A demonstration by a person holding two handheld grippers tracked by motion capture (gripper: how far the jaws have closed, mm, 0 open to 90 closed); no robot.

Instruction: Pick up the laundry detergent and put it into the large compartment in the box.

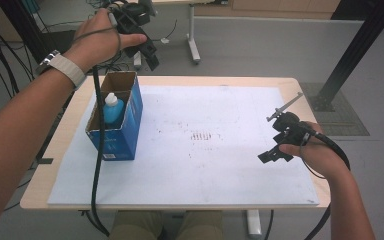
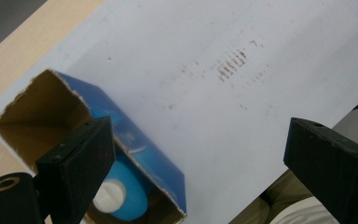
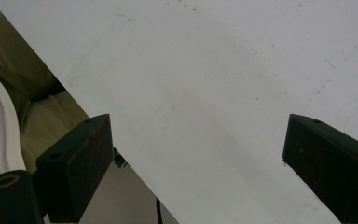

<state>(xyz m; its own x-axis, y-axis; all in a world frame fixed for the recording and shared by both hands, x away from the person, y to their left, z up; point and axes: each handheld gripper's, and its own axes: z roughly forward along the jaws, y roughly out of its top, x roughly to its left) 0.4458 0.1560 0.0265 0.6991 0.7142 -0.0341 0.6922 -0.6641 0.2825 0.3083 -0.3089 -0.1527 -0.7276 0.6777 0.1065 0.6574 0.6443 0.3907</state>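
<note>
An open blue cardboard box (image 1: 116,120) stands at the left of the white board (image 1: 205,115). Inside it sits a blue bottle with a white cap (image 1: 112,107), also seen from above as the bottle (image 2: 121,198) within the box (image 2: 135,144). My left gripper (image 1: 147,52) is held high above and behind the box, its jaws wide apart with nothing between them (image 2: 198,172). My right gripper (image 1: 275,155) hovers over the board's right side, open and empty (image 3: 198,170).
Reddish-brown smudges (image 1: 201,135) mark the board's middle. The board lies on a light wooden table (image 1: 45,165). Black cables (image 1: 96,165) hang down past the box's left side. A table leg (image 1: 194,47) and a black frame post (image 1: 350,55) stand beyond the far edge.
</note>
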